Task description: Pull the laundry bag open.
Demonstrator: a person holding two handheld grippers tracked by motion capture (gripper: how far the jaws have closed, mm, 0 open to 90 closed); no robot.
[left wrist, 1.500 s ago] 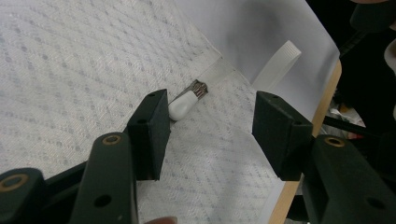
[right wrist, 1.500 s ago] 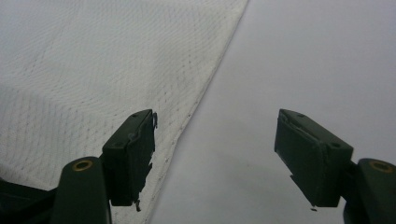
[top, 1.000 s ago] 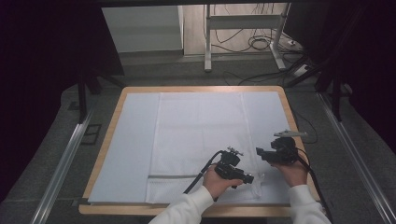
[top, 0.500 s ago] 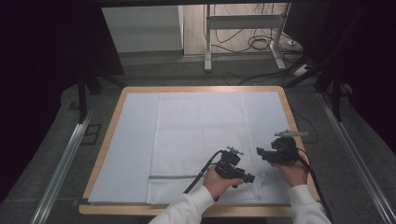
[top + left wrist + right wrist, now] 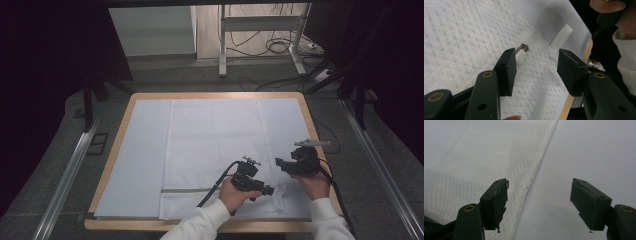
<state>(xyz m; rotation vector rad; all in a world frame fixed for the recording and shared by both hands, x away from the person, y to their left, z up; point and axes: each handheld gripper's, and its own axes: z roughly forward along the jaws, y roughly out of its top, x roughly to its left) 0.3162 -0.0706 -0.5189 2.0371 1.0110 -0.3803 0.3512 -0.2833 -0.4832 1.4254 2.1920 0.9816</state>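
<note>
Two handheld grippers hover at the lower right of the high view over a white textured cloth spread flat on a pale blue sheet. The left gripper, jaws apart and just now narrowing with nothing pinched, points at the cloth's near corner, where a zipper pull lies. The right gripper gapes wide above the cloth's edge; judged next, the left must dip and clamp that corner.
</note>
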